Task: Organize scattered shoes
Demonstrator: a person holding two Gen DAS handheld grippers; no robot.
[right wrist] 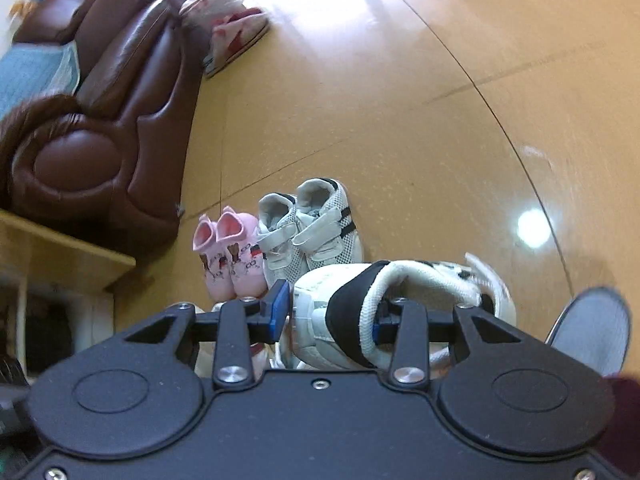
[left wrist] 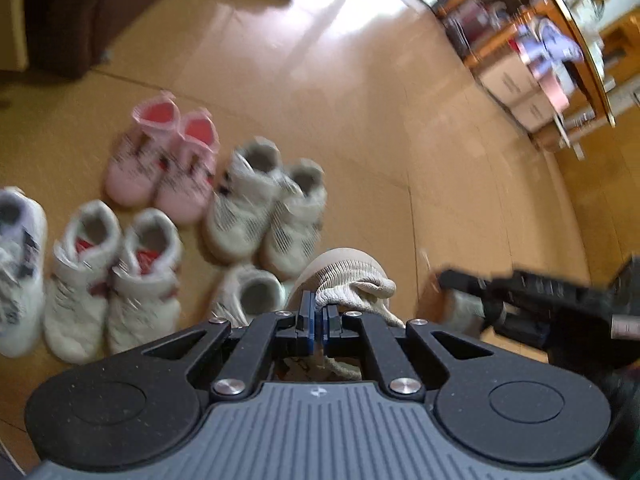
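On the floor (left wrist: 360,120), paired shoes are sitting in a row: white pair (left wrist: 112,280), pink pair (left wrist: 164,164), grey-white pair (left wrist: 264,208). The left gripper (left wrist: 319,316) is pinching the knit collar of a beige shoe (left wrist: 348,280), which is lying directly ahead of it, just right of the row's near end. The right gripper (right wrist: 330,312) is standing spread, one finger tucked inside the collar of a white-and-black shoe (right wrist: 360,312); that shoe's long axis is running crosswise, just short of the grey-white pair.

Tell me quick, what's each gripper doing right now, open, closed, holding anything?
Left gripper: shut on the knit collar of a beige shoe.
Right gripper: open, fingers either side of a white shoe with a black heel, not clamped.
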